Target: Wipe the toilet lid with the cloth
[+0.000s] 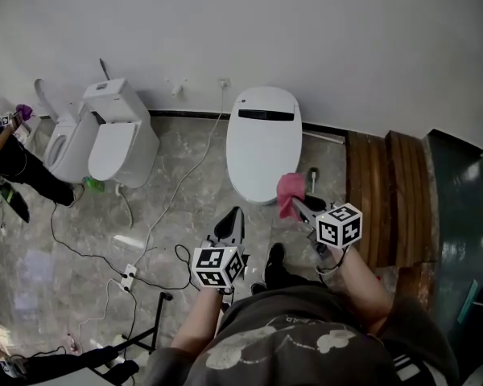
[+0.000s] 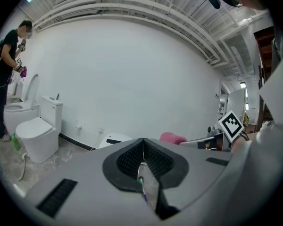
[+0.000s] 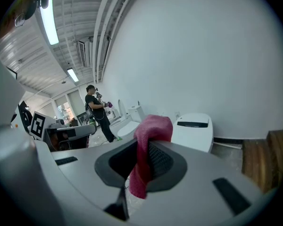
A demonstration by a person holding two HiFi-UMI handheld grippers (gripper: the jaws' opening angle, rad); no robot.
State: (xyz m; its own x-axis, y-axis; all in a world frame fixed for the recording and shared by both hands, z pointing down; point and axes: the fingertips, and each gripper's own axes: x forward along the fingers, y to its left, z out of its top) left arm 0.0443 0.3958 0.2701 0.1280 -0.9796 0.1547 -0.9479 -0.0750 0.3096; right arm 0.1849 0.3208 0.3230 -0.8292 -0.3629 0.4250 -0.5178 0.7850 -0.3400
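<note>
A white toilet with its lid [image 1: 263, 141] down stands against the wall; the lid [image 3: 194, 130] also shows in the right gripper view. My right gripper [image 1: 294, 203] is shut on a pink cloth [image 1: 289, 194], held near the lid's front right edge. The cloth [image 3: 148, 150] hangs out between the jaws. My left gripper [image 1: 232, 224] is shut and holds nothing; it hovers over the floor in front of the toilet. In the left gripper view its jaws [image 2: 142, 160] meet, and the pink cloth [image 2: 172, 138] shows to the right.
Another white toilet [image 1: 122, 133] and one with a raised seat [image 1: 64, 142] stand at the left, where a person [image 1: 16, 167] works. Cables and a power strip [image 1: 128, 277] lie on the marble floor. Wooden steps [image 1: 386, 191] are at the right.
</note>
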